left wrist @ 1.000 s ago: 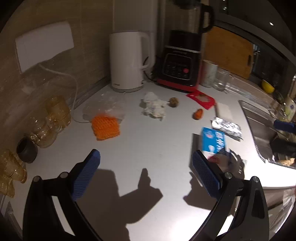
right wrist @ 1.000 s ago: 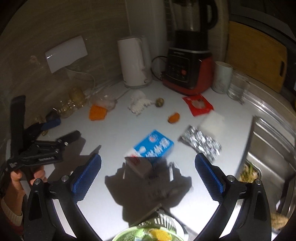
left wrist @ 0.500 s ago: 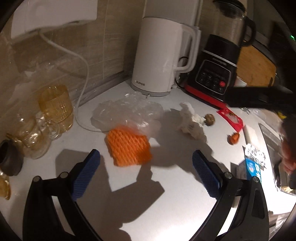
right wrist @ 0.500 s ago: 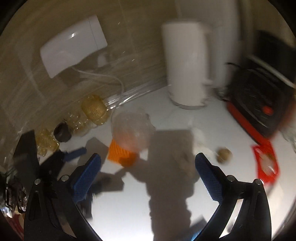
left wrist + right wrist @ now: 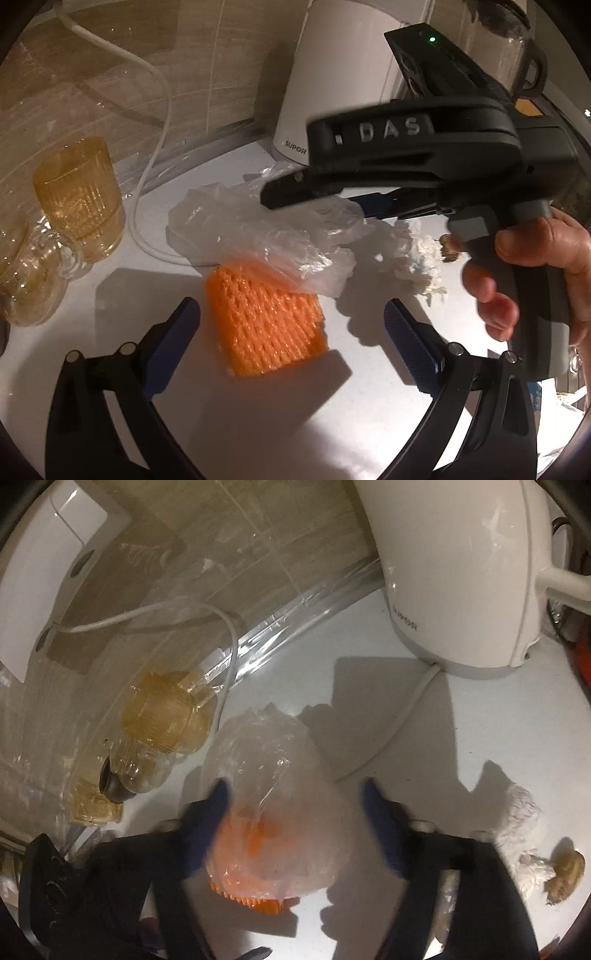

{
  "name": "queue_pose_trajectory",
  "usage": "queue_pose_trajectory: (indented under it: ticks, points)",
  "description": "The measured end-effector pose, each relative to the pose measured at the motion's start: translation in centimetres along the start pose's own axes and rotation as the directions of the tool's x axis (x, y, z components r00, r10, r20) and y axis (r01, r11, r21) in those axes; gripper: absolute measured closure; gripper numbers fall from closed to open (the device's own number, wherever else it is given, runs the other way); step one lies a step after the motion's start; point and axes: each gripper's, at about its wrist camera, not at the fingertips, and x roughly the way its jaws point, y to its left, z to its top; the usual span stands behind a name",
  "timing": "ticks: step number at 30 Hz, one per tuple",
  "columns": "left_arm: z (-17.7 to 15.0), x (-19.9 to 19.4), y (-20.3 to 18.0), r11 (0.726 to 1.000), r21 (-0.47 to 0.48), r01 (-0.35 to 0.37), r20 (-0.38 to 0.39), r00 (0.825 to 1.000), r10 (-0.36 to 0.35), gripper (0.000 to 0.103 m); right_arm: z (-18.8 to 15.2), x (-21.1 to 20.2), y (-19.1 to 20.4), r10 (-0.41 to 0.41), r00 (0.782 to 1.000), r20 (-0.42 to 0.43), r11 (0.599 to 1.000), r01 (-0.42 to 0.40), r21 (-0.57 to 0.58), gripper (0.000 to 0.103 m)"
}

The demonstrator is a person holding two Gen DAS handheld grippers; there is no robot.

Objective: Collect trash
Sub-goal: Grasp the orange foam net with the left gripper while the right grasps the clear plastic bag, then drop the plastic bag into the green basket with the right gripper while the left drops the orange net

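Observation:
An orange foam net (image 5: 264,325) lies on the white counter between the open fingers of my left gripper (image 5: 291,328). A crumpled clear plastic bag (image 5: 273,229) lies partly over its far edge. My right gripper (image 5: 295,812) is open and hangs over the same bag (image 5: 266,775), its fingers either side of it; the orange net (image 5: 255,890) shows under the bag. In the left wrist view the right gripper's black body and the hand holding it fill the right. A crumpled white tissue (image 5: 421,262) lies to the right.
A white kettle (image 5: 461,576) stands at the back, its cord (image 5: 395,731) running across the counter. Amber glass cups (image 5: 79,195) stand at the left against the wall. A small brown scrap (image 5: 565,871) lies beside the tissue (image 5: 517,834).
Both grippers have moved in close over the orange net and the plastic bag. The right gripper has come across into the left wrist view, above the bag.

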Motion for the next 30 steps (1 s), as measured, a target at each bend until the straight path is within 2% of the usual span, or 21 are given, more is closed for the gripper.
queue_pose_trajectory:
  ticks: [1, 2, 3, 4, 7, 9, 11, 12, 13, 15, 17, 24, 30]
  points:
    - [0.0, 0.1, 0.1, 1.0, -0.001, -0.001, -0.001, 1.0, 0.001, 0.008, 0.0, 0.1, 0.0, 0.004, 1.0, -0.005, 1.0, -0.004, -0.004, 0.066]
    - [0.1, 0.3, 0.1, 1.0, -0.005, -0.004, -0.005, 1.0, 0.004, 0.008, 0.1, 0.1, -0.2, 0.005, 1.0, -0.006, 1.0, -0.005, -0.008, 0.074]
    - [0.1, 0.5, 0.2, 1.0, -0.011, -0.005, -0.008, 1.0, 0.004, 0.008, 0.1, -0.2, -0.2, 0.009, 1.0, 0.002, 1.0, -0.009, -0.012, 0.086]
    - [0.1, 0.7, 0.4, 1.0, -0.019, -0.004, -0.015, 1.0, 0.003, 0.008, 0.4, -0.3, -0.3, 0.013, 1.0, 0.011, 1.0, -0.013, -0.013, 0.09]
    - [0.0, 1.3, 0.6, 0.999, -0.038, -0.01, -0.029, 1.0, 0.009, 0.008, 0.3, -2.1, -0.5, 0.006, 0.998, 0.057, 1.0, -0.005, -0.023, 0.093]
    - [0.0, 1.7, 0.6, 0.999, -0.044, -0.017, -0.039, 0.999, 0.015, 0.017, 0.3, -3.4, -0.7, -0.008, 0.995, 0.096, 1.0, 0.01, -0.025, 0.094]
    - [0.2, 2.2, 0.6, 0.998, -0.049, -0.029, -0.059, 0.998, 0.026, 0.037, 0.2, -4.7, -0.8, -0.018, 0.99, 0.137, 0.999, 0.022, -0.027, 0.094]
    - [0.3, 2.4, 0.5, 0.998, -0.055, -0.04, -0.07, 0.997, 0.036, 0.044, -0.1, -5.7, -0.7, -0.03, 0.987, 0.16, 0.999, 0.036, -0.035, 0.093]
    - [0.4, 2.8, 0.7, 0.996, -0.065, -0.056, -0.08, 0.995, 0.051, 0.057, -0.3, -6.3, -0.7, -0.041, 0.984, 0.175, 0.998, 0.049, -0.042, 0.093]
    - [0.3, 2.7, 0.8, 0.995, -0.079, -0.061, -0.08, 0.995, 0.054, 0.062, -0.9, -7.8, -0.3, -0.071, 0.976, 0.205, 0.995, 0.084, -0.057, 0.093]
    - [0.2, 2.4, 0.6, 0.995, -0.078, -0.068, -0.078, 0.995, 0.062, 0.074, -1.7, -9.3, 0.0, -0.095, 0.967, 0.238, 0.991, 0.115, -0.071, 0.093]
    - [-0.3, -2.6, -2.4, 0.998, -0.014, -0.058, -0.046, 0.997, 0.057, 0.077, -6.5, -14.9, 1.3, -0.119, 0.939, 0.324, 0.986, 0.15, -0.072, 0.093]
    - [-2.6, -8.7, -7.9, 0.997, 0.074, -0.018, -0.041, 0.999, 0.021, 0.077, -14.2, -21.1, 2.8, -0.157, 0.899, 0.409, 0.982, 0.186, -0.033, 0.093]
